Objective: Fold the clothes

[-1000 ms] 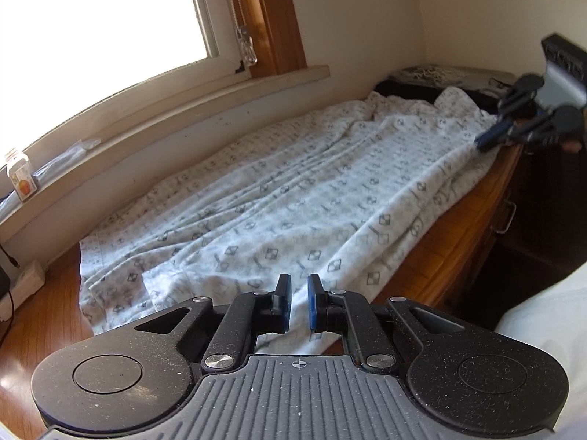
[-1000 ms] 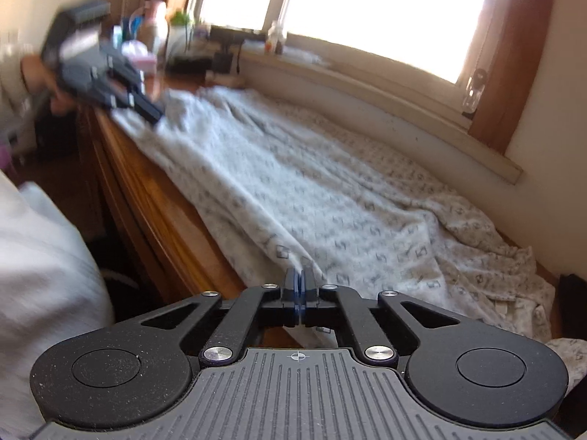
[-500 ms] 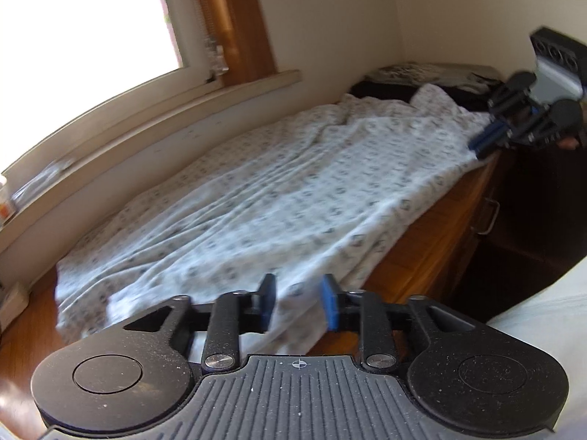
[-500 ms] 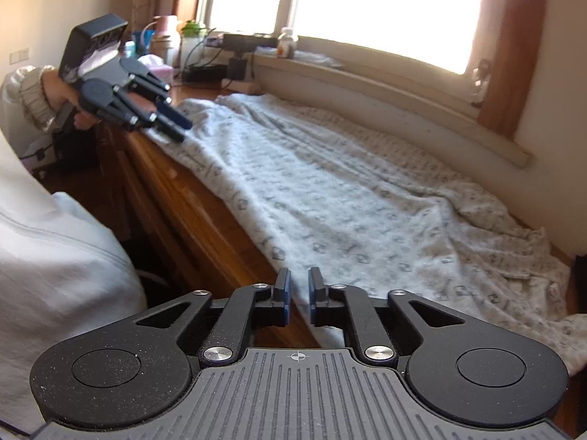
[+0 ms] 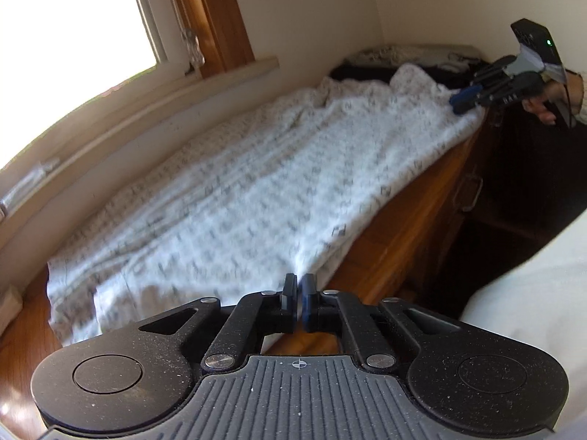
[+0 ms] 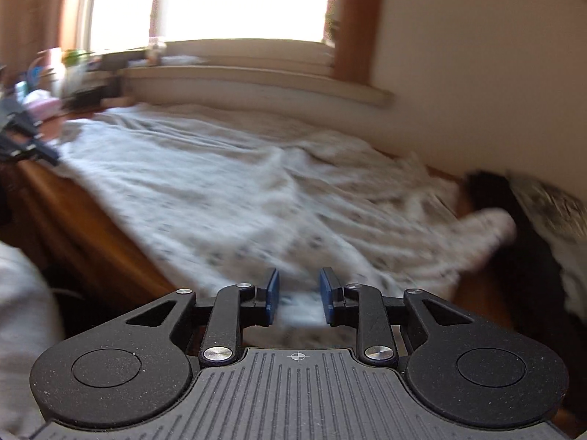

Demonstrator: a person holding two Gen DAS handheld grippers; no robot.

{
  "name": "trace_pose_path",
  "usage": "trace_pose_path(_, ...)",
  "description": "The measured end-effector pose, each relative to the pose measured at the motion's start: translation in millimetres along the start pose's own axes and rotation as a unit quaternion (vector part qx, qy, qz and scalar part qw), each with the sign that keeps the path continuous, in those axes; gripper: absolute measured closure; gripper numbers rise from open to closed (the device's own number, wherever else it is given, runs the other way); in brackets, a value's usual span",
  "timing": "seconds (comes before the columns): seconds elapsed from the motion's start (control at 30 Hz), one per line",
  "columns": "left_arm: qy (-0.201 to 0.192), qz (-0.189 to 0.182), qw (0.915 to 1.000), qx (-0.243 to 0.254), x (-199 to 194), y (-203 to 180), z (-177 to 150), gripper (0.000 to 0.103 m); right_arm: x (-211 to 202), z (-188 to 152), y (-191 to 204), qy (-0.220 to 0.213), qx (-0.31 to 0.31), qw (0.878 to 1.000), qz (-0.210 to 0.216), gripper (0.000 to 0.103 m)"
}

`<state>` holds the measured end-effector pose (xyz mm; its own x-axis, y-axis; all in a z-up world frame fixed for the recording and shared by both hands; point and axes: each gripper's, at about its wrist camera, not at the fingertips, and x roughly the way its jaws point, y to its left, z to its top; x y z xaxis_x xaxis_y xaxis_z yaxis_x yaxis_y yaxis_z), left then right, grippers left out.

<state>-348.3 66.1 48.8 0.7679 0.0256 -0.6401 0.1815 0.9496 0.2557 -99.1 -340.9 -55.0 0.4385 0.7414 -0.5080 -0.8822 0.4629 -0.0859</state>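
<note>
Thin printed cotton garment (image 5: 234,198) lay spread over wooden desk (image 5: 403,234), near edge overhanging. Likely light, limp, prone to slip; best taken at near hem corners. Left gripper (image 5: 298,293) closing on hem. Right gripper (image 6: 298,297) opening, cloth between, unpinched.

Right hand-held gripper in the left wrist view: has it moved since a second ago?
Yes. The right hand-held gripper now reaches in over the patterned garment's far corner, nearer the dark pile by the wall.

Opposite wrist views, likely sharing garment (image 5: 238,190)
</note>
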Motion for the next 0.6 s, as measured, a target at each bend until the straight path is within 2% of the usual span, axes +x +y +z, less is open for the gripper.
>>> trace_pose_path(0.07, 0.002, 0.005, 1.0, -0.004, -2, 3, -1, 0.082, -2, -4, -5, -0.007, 0.015, 1.0, -0.013, 0.077)
trace_pose_path(0.13, -0.009, 0.015, 0.9998, -0.012, -6, 8, 3, 0.06, -9, -5, -11, -0.018, 0.032, 0.999, -0.024, 0.075)
trace_pose_path(0.2, -0.021, 0.023, 0.9994, -0.017, -8, 14, 10, 0.053, -19, -5, -17, -0.032, 0.046, 0.998, -0.038, 0.071)
trace_pose_path(0.4, -0.059, 0.001, 0.9981, -0.015, 19, 25, 57, 0.051, -43, -16, -33, -0.045, 0.075, 0.995, -0.055, 0.069)
trace_pose_path(0.6, -0.087, -0.049, 0.9943, 0.036, 80, 0, 122, 0.053, -59, -36, -24, -0.036, 0.076, 0.995, -0.061, 0.069)
